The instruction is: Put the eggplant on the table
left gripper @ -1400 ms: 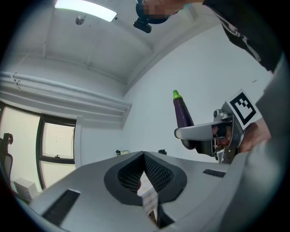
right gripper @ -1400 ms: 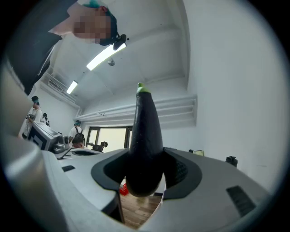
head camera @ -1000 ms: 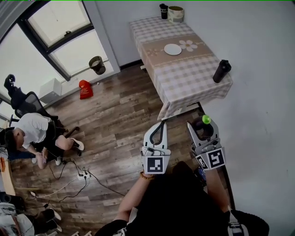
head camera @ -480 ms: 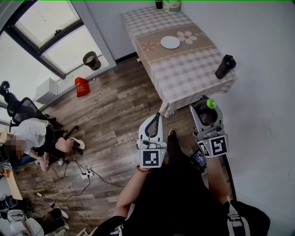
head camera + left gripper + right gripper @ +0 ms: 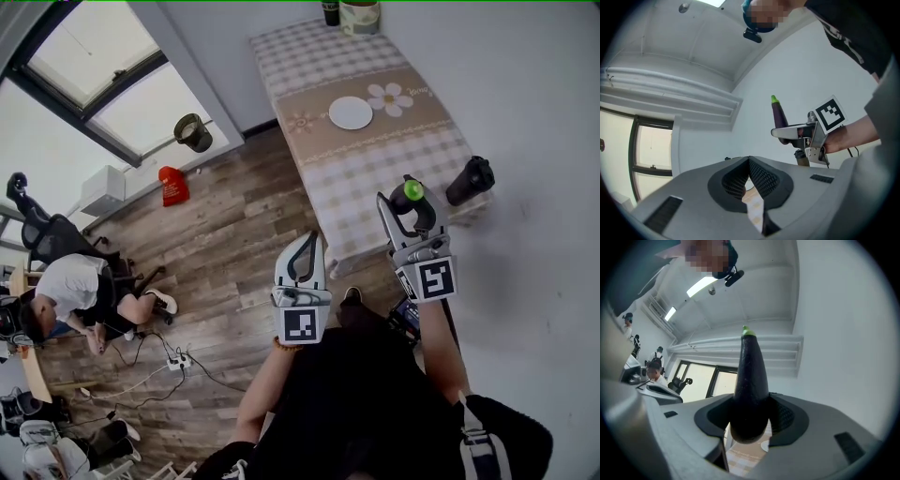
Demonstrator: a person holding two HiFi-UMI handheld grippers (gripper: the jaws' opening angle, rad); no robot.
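At the checked table's (image 5: 375, 141) near edge: right gripper (image 5: 406, 210) clamped on upright eggplant (image 5: 411, 195), green tip up, off the tabletop. Just short of the table: left gripper (image 5: 305, 257), jaws together, empty.

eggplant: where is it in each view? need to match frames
Head view: eggplant right of centre, upright in the right gripper.
Left gripper view: right of centre, sticking up from that gripper, white wall behind.
Right gripper view: dead centre, clamped between the jaws, green tip up.
Shared landmark: the checked table, glimpsed under the jaws in both gripper views.
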